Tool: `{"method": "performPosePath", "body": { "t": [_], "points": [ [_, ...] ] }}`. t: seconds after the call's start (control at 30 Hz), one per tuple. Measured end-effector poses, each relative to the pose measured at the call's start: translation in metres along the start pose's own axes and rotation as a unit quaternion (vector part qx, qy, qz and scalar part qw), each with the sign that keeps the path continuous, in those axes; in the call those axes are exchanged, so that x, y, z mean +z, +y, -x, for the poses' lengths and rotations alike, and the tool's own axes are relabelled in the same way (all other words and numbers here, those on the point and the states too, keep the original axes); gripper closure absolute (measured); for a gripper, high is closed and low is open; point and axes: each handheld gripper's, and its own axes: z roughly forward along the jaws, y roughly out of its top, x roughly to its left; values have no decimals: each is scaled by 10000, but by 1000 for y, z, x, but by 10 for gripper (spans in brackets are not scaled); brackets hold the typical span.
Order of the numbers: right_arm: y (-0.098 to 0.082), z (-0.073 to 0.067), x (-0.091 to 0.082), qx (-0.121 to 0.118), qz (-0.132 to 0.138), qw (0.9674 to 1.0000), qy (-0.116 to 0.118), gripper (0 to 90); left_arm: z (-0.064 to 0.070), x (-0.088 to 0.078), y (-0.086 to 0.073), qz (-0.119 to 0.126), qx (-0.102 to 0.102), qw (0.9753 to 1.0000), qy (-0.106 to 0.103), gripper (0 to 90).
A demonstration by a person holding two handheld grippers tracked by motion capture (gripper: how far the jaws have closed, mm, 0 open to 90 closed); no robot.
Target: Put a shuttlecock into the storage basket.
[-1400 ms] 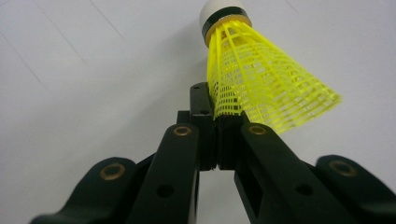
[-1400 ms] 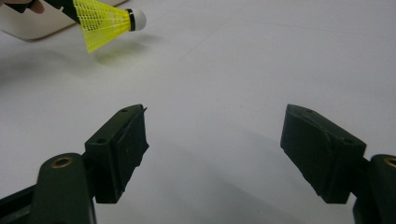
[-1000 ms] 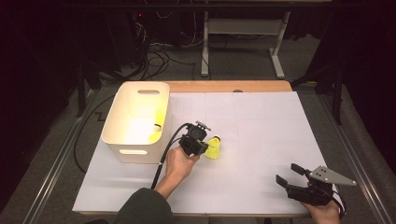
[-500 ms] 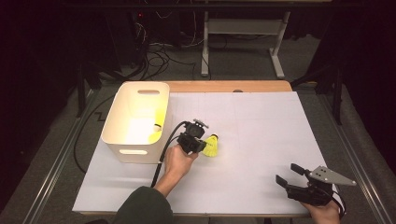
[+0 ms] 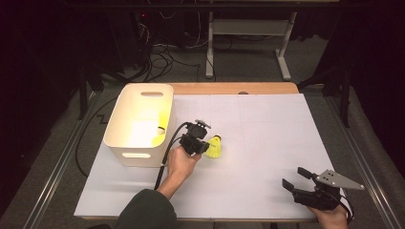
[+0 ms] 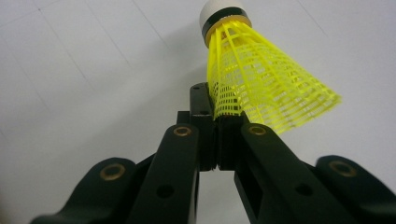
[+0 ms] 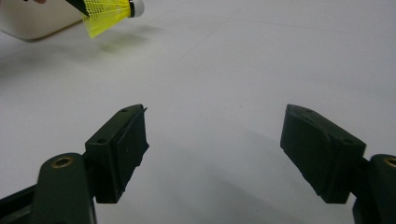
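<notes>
So nearest the person's edge of the white table sheet (image 5: 267,143) sits the right gripper (image 5: 300,178), well off to the right of the bin and low over the sheet, jaws spread wide with nothing between them. Its own camera shows bare white sheet in the gap.

Further in, just right of the bin, the left gripper (image 5: 203,145) has its jaws pressed together on the edge of a yellow plastic shuttlecock (image 6: 261,79), pinching the mesh skirt near its rim. The white cork tip points away from the gripper. From the right gripper view the shuttlecock looks lifted a bit off the sheet, with a shadow under it.

Then the container: one cream plastic bin (image 5: 125,143) with cut-out handles at the left part of the sheet. Inside there's something yellow against the right wall, with a small dark spot on it, can't tell what it is exactly.

Count: one bin, one shuttlecock in the jaws, two grippers.
</notes>
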Motion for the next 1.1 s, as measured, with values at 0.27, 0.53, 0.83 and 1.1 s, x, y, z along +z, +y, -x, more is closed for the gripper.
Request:
{"method": "performPosePath", "body": {
  "t": [0.27,0.53,0.83,1.1],
  "points": [
    [0,0,0,4,1,10000,1,231,-5,1,2,-14,-89,10000,17,889],
    [0,0,0,1,12,10000,6,231,0,-2,13,-6,25,9999,145,889],
    [0,0,0,-10,13,10000,15,231,4,-7,23,3,81,9998,196,889],
    [0,-1,-1,6,12,10000,6,231,6,-13,29,37,134,9995,280,889]
  ]
}}
